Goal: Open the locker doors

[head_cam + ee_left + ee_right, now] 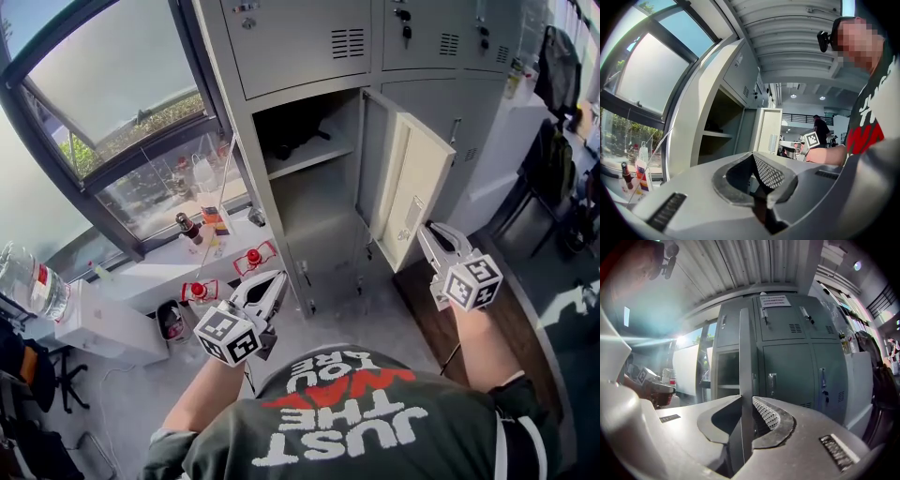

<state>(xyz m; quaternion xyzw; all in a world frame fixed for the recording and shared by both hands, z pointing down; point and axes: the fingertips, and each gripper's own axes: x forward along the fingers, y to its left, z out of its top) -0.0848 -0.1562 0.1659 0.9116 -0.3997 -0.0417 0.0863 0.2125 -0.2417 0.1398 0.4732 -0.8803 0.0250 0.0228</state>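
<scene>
Daylight floods through the window (112,103) at the head view's left, washing the panes pale; the locker (309,187) recess sits in shadow, and the floor (534,319) at right is dim; both gripper views bow straight lines and go black at the corners; in the right gripper view, glare hazes the left side, and the door (746,357) edge and right tongs (746,401) near the lens look soft.

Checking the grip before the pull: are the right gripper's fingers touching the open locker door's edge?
Touching. The right gripper view shows both fingers pinching the locker door by its edge.
</scene>
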